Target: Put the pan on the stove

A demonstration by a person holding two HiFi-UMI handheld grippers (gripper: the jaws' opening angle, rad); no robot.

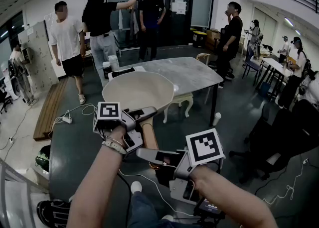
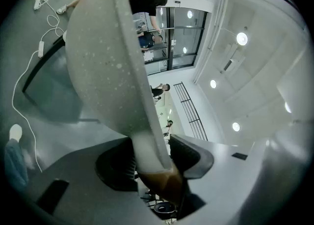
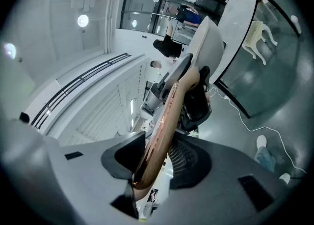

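L gripper (image 1: 143,116), R gripper (image 1: 151,156) both pinch pan (image 1: 138,90) handle (image 1: 148,139); R at 6 o'clock of L, bowl at 12

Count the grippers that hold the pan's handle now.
2. The left gripper clamps the long brown handle close to the cream round pan; the right gripper clamps its free end.

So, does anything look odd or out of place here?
Nothing is spilled or damaged. The pan hangs in the air above the floor, the left tool and the right tool both clamped on its handle.
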